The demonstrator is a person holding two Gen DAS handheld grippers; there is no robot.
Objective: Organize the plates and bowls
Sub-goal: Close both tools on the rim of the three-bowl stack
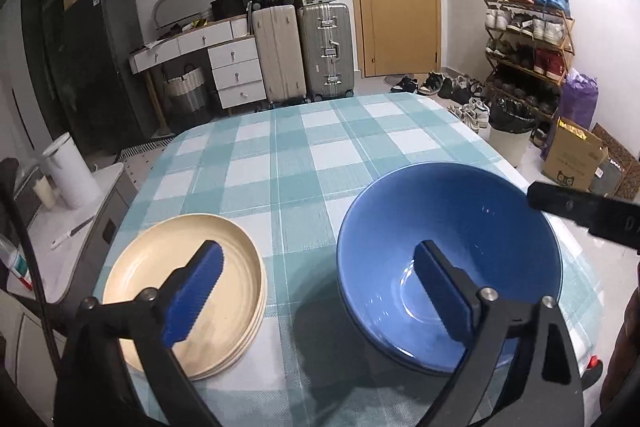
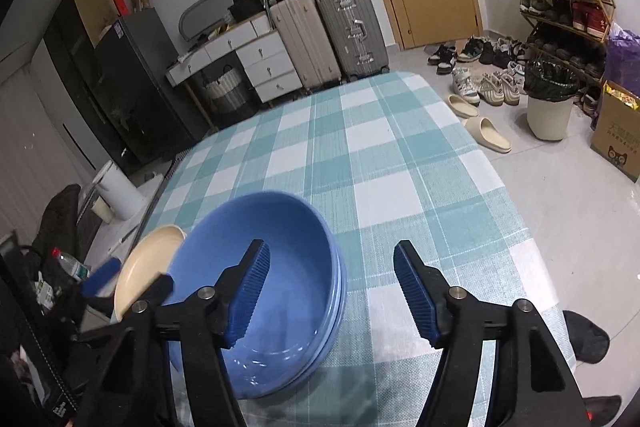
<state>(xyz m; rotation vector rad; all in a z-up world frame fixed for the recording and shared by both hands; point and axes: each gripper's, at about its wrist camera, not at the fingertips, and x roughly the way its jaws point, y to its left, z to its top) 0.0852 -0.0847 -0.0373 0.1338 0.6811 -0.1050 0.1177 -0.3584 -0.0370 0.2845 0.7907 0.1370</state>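
Both your tools are spread wide and holding nothing, left tool (image 1: pixel 316 291) straddling the gap between the cream plate stack (image 1: pixel 188 307) at near left and the nested blue bowls (image 1: pixel 448 267) beside it, right tool (image 2: pixel 332 291) over the bowls' right rim, so like sits with like on the surface (image 1: pixel 320 147).

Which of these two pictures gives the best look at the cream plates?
The left wrist view: the cream plates show nearly whole, stacked, only partly crossed by a tool finger. In the right wrist view, the blue bowls hide most of them.
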